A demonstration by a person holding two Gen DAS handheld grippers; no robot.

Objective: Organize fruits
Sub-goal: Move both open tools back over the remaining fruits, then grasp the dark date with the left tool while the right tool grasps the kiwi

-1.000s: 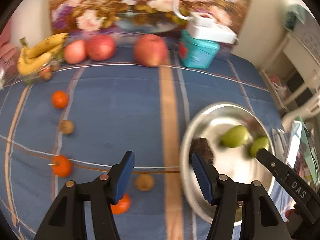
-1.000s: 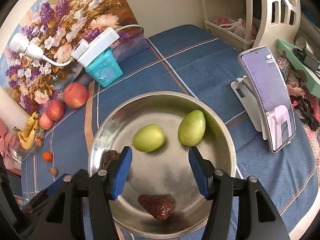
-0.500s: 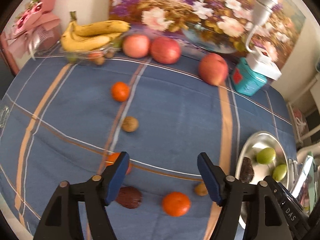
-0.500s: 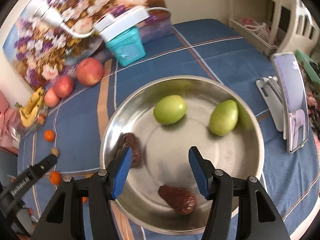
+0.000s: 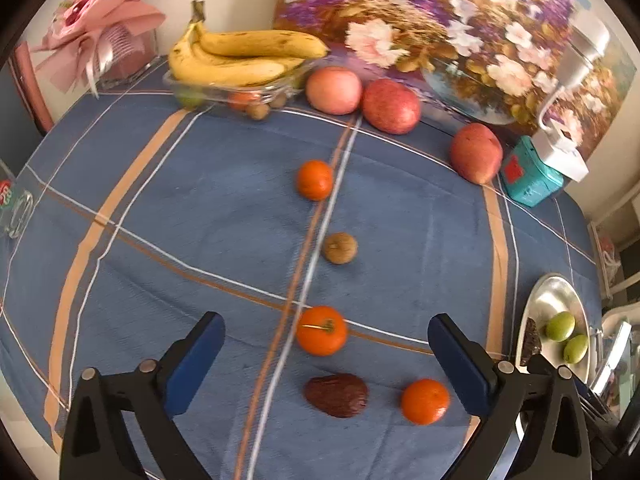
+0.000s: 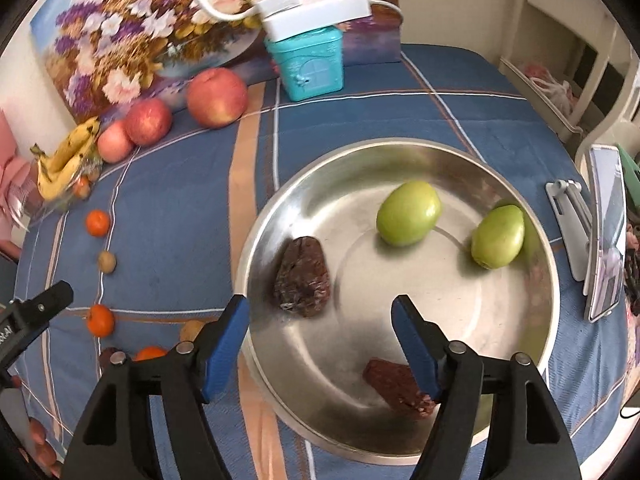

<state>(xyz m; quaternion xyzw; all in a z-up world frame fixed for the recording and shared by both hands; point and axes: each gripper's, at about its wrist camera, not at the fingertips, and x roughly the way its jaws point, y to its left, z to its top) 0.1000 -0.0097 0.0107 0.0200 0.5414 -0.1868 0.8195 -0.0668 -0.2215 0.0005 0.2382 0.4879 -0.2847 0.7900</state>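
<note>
My left gripper (image 5: 326,354) is open and empty above the blue tablecloth. An orange tangerine (image 5: 321,331) lies between its fingers, with a dark red date (image 5: 337,395) and another tangerine (image 5: 425,401) nearer to me. A brown longan (image 5: 340,247) and a third tangerine (image 5: 315,179) lie farther off. My right gripper (image 6: 320,338) is open and empty over the near rim of the steel bowl (image 6: 400,148). The bowl holds two green jujubes (image 6: 409,213) (image 6: 497,237) and two dark dates (image 6: 303,277) (image 6: 400,388).
Three red apples (image 5: 391,106) and a glass dish of bananas (image 5: 240,56) stand at the back by a flower painting (image 5: 440,20). A teal box (image 6: 306,62) with a white power strip is behind the bowl. A phone on a stand (image 6: 606,232) is right of the bowl.
My left gripper swung left, away from the bowl, and dropped toward the loose tangerines and date. My right gripper shifted left over the bowl's near rim. Both stayed open.
</note>
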